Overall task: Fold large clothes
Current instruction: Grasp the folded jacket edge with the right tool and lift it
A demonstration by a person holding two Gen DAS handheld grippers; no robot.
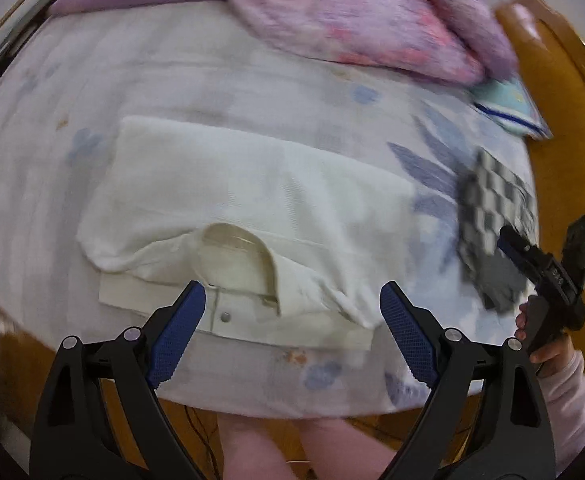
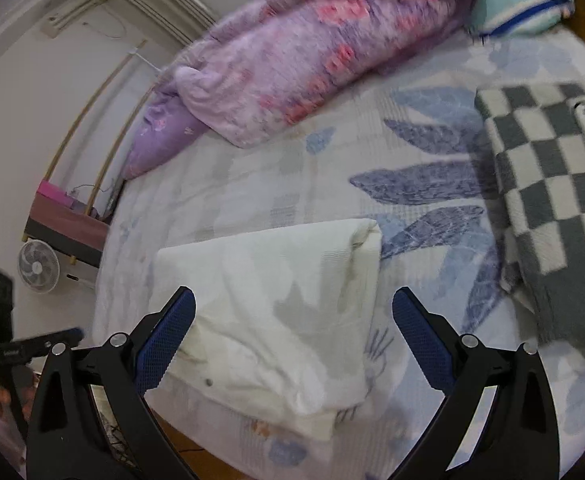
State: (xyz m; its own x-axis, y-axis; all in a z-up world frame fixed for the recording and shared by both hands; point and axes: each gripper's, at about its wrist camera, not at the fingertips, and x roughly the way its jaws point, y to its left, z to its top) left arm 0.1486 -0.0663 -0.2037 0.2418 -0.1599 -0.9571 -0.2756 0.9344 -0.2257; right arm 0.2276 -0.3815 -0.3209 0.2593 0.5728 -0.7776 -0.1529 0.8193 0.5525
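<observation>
A white collared shirt (image 1: pixel 244 208) lies folded into a rectangle on the bed, collar and a snap button toward the near edge. From the right wrist view the same white shirt (image 2: pixel 276 304) shows as a thick folded bundle. My left gripper (image 1: pixel 292 300) hovers open just above the collar end, nothing between its blue pads. My right gripper (image 2: pixel 294 308) is open too, held over the shirt's near end. The right gripper (image 1: pixel 548 256) also appears in the left wrist view, off to the right in a person's hand, above a checkered garment.
A grey-and-white checkered garment (image 2: pixel 552 184) lies on the right of the bed sheet (image 2: pixel 412 128). A purple and pink quilt (image 2: pixel 292 60) is heaped at the far side, beside a teal pillow (image 2: pixel 520 4). A wooden bed frame (image 1: pixel 564 80) borders the right. A fan (image 2: pixel 38 266) stands on the floor.
</observation>
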